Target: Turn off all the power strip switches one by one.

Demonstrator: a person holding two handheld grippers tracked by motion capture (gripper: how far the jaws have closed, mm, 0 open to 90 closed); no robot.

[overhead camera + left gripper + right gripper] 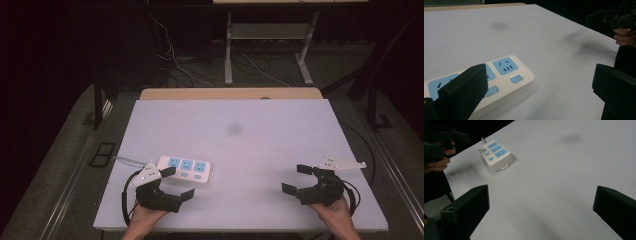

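A: Left gripper (176, 183) jaws spread wide, nothing btwn them. Sits just beside the power strip (186, 169), near edge of the table (250, 115), one jaw over the strip's end.

B: Strip itself?

A: Flat on the table, left-front area, sockets up, cord (127, 159) trailing off to the left. Prob laid that way so the sockets and switches face up.

B: Right gripper (300, 180)?

A: Also spread, empty, well apart from the strip, hovering low over the right-front. Looks like it's parked out of the way while the left lines up.

B: Touching yet?

A: Can't tell; jaw overlaps it in the left gripper view, but no pinch.
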